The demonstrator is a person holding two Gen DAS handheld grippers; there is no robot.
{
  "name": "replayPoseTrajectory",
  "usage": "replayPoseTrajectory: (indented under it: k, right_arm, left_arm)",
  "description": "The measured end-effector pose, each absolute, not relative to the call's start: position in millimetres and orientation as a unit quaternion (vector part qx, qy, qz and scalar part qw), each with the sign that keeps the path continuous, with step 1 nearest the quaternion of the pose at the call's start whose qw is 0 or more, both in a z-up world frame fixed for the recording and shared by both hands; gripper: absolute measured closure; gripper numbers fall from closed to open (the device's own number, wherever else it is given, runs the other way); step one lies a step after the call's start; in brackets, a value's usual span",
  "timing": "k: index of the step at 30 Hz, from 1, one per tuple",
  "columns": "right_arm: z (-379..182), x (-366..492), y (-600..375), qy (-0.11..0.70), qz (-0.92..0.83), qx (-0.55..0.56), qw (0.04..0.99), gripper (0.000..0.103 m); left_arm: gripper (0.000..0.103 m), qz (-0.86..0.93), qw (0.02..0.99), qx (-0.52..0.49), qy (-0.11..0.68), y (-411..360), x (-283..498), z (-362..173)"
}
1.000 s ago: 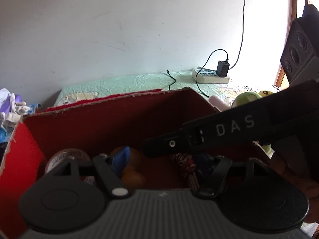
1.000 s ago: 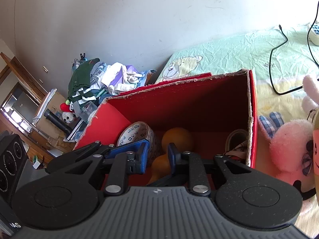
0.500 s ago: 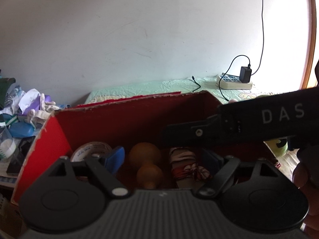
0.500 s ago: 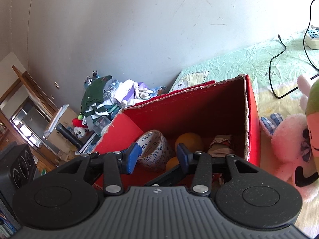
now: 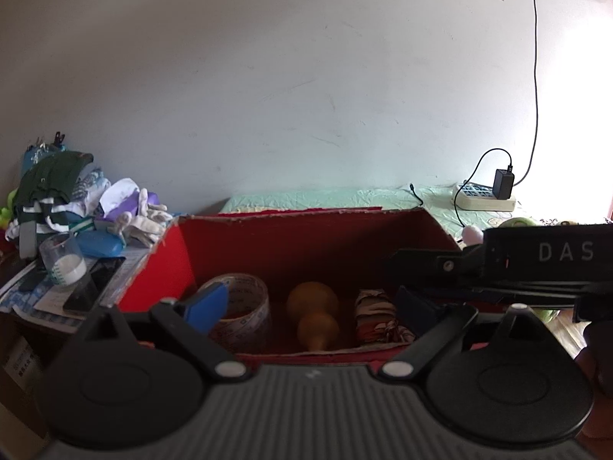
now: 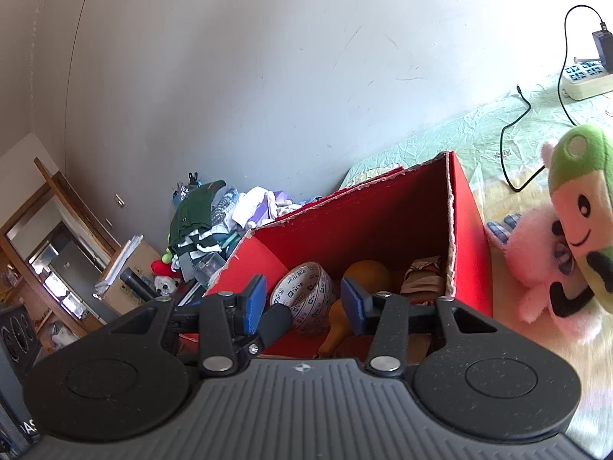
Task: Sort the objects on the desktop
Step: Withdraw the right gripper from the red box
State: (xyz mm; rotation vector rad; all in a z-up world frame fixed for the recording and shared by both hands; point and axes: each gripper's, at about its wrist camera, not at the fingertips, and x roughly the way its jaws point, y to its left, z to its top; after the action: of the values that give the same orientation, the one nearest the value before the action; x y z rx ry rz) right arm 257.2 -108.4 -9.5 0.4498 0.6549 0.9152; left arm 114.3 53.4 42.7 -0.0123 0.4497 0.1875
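With both the left gripper (image 5: pixel 310 308) and right gripper (image 6: pixel 302 299) just opened, jaws spread and empty, over the red box (image 5: pixel 299 230) holding the tape roll (image 5: pixel 245 306) and gourd (image 5: pixel 314 314), lift clear of its rim before reaching for the plush toy (image 6: pixel 536 268) on the bed.

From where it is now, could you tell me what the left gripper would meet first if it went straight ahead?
Probably the gourd in the red box, which lies between the open left gripper fingers; depth is unclear.

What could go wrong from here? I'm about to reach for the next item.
The right gripper crosses just ahead of the open left gripper above the red box, so the two could collide. The plush toys lean against the box's outer wall and may topple if it shifts.
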Motion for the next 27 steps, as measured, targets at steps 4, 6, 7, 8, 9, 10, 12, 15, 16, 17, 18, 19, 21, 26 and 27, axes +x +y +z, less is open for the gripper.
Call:
replayPoseTrajectory:
  k: [4,6,7,8,9,10,12,15,16,17,18,19,21,26,27]
  right_arm:
    - [-16,250,-119,0.306,0.422,0.228,0.822,0.055]
    - [-19,246,-125,0.305,0.422,0.242,0.819,0.055]
    - [-20,242,-128,0.303,0.422,0.248,0.818,0.055]
    - [-21,239,-130,0.299,0.421,0.252,0.818,0.055]
    - [-22,235,-132,0.296,0.420,0.254,0.820,0.055]
    - [-24,230,-134,0.292,0.418,0.255,0.821,0.056]
    - [-25,220,-140,0.276,0.416,0.257,0.827,0.056]
    - [-26,207,-147,0.262,0.413,0.255,0.834,0.055]
    - [-27,203,-149,0.260,0.415,0.256,0.833,0.055]
    - [-28,201,-150,0.261,0.417,0.257,0.832,0.055]
    - [-30,199,-152,0.261,0.418,0.256,0.831,0.055]
    - [-31,197,-152,0.262,0.418,0.254,0.832,0.055]
    - [-35,194,-154,0.262,0.416,0.251,0.834,0.055]
    - [-48,190,-159,0.278,0.409,0.251,0.832,0.055]
    - [-51,191,-161,0.282,0.408,0.253,0.831,0.055]
  left_arm:
    - [0.007,0.117,0.966,-0.005,0.229,50,105,40]
    - [0.006,0.128,0.964,-0.012,0.231,49,98,38]
    - [0.005,0.129,0.964,-0.017,0.232,48,94,36]
    - [0.005,0.129,0.964,-0.020,0.232,47,90,35]
    - [0.004,0.129,0.964,-0.021,0.231,45,86,33]
    - [0.004,0.132,0.964,-0.020,0.231,43,82,31]
    - [0.003,0.140,0.962,-0.018,0.233,39,76,26]
    - [0.003,0.142,0.959,-0.026,0.245,38,70,18]
    - [0.003,0.141,0.958,-0.029,0.249,39,69,16]
    - [0.003,0.138,0.957,-0.031,0.253,39,67,12]
    - [0.003,0.137,0.956,-0.033,0.257,38,66,9]
    - [0.003,0.136,0.955,-0.032,0.262,37,66,7]
    - [0.003,0.135,0.953,-0.028,0.271,34,66,0]
    - [0.003,0.133,0.947,-0.024,0.292,29,65,-13]
    - [0.003,0.132,0.946,-0.024,0.295,28,65,-15]
